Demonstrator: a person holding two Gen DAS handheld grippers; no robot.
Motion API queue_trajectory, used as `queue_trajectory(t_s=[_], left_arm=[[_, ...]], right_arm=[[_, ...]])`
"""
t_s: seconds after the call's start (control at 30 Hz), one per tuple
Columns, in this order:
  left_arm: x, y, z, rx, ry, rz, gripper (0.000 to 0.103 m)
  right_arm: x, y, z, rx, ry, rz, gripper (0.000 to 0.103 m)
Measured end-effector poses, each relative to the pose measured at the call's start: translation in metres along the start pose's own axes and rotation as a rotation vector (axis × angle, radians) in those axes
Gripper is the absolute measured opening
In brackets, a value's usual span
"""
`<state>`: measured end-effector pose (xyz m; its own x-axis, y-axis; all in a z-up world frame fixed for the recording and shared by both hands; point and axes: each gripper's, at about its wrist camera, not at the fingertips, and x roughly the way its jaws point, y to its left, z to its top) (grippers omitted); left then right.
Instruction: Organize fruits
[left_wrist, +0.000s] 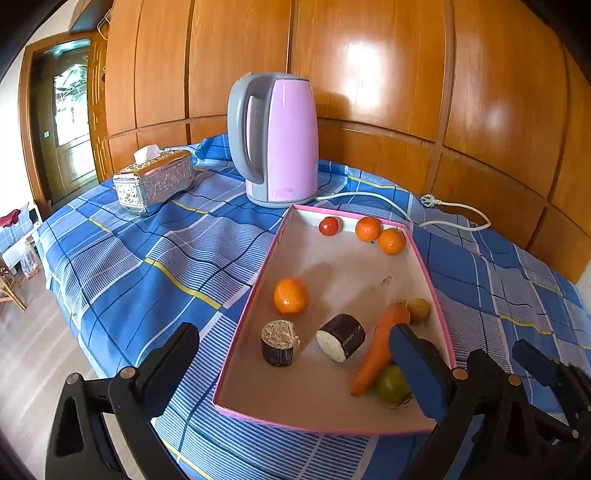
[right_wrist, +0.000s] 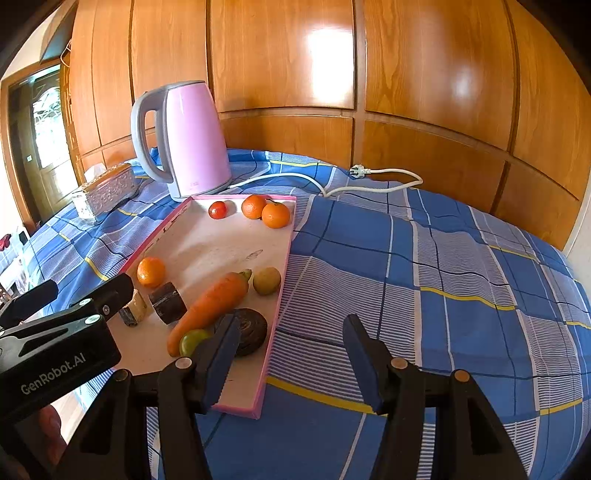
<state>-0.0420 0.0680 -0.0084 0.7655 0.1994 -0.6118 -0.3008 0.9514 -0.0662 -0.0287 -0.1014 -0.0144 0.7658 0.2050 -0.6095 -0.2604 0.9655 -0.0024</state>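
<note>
1. A shallow pink-rimmed tray (left_wrist: 255, 295) lies on a counter covered by a blue checked cloth (left_wrist: 147, 266), filling the lower middle of the left wrist view.
2. At the tray's far end, in the upper part of it, sit a small red fruit (left_wrist: 328, 226) and two oranges (left_wrist: 368, 229), (left_wrist: 391, 241), the two oranges just beside each other.
3. A third orange (left_wrist: 290, 296) lies near the tray's left wall, at mid-frame.
4. Below it are two dark-skinned cut chunks: one upright (left_wrist: 279, 343) and one on its side (left_wrist: 340, 336) showing a white cut face.
5. A carrot (left_wrist: 380, 343) lies diagonally at the lower right of the tray, a small yellowish fruit (left_wrist: 418, 309) beside its top end and a green fruit (left_wrist: 392, 382) touching its lower end.
6. In the right wrist view a dark, coiled round thing (right_wrist: 253, 328) rests just right of the carrot; what it is I cannot tell.
7. The left tool (left_wrist: 295, 354) hangs over the tray's near end, its fingers wide apart and gripping nothing.
8. The right tool (right_wrist: 291, 350) is also apart and empty, one finger over the tray's right edge, the other over the cloth.
9. A pink kettle (left_wrist: 280, 140) stands behind the tray, a silver tissue box (left_wrist: 155, 181) at its left.
</note>
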Motion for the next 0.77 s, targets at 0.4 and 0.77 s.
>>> queue_trajectory(t_s=[0.4,0.77], left_arm=[[-0.0008,-0.0002,-0.0002,0.001,-0.002,0.000,0.103],[-0.0028,-0.0012,0.0003,0.007,-0.010,-0.003,0.103]], right_arm=[[0.0001,0.0005,0.0004,-0.006,-0.001,0.001,0.059],[0.0009,-0.0002,-0.0001,-0.006,0.004,0.003,0.059]])
